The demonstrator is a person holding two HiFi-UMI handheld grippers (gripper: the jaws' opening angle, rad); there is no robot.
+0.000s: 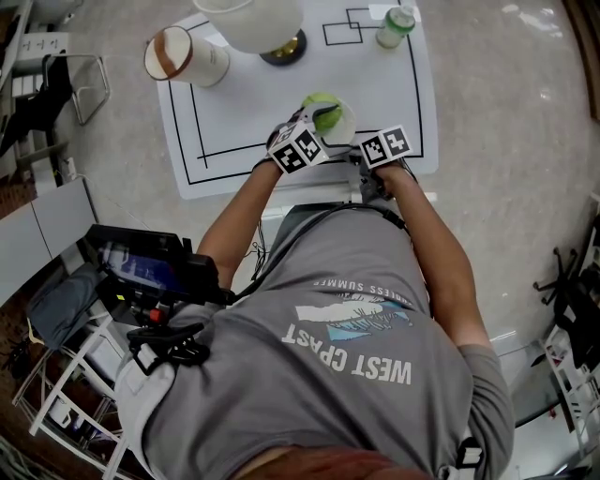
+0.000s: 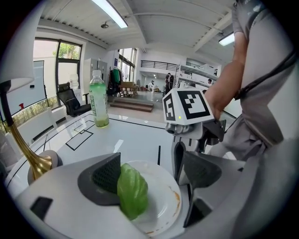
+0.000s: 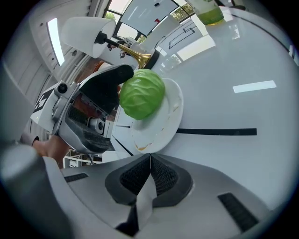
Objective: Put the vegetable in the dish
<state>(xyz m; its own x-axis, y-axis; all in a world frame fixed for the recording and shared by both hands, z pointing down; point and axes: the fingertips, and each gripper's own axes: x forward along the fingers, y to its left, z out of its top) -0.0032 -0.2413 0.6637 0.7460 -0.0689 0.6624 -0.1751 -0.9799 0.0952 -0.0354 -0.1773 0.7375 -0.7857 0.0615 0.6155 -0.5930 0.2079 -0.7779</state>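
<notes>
The cabbage (image 2: pixel 132 190) seems to rest on the plate (image 2: pixel 163 205), on the counter (image 2: pixel 135 140). The left tool (image 2: pixel 148 170) stands spread around it, not pinching. The right tool (image 3: pixel 150 161) is pressed together, with nothing in it. I think only pulling away is left.

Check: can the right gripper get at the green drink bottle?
Probably yes: the green drink bottle stands alone on that side of the table, bare surface between, and the right gripper is shut on nothing.

Glossy white dish (image 2: pixel 161 186), waxy green vegetable (image 2: pixel 132 191), shiny brass lamp stem (image 2: pixel 21 144)
</notes>
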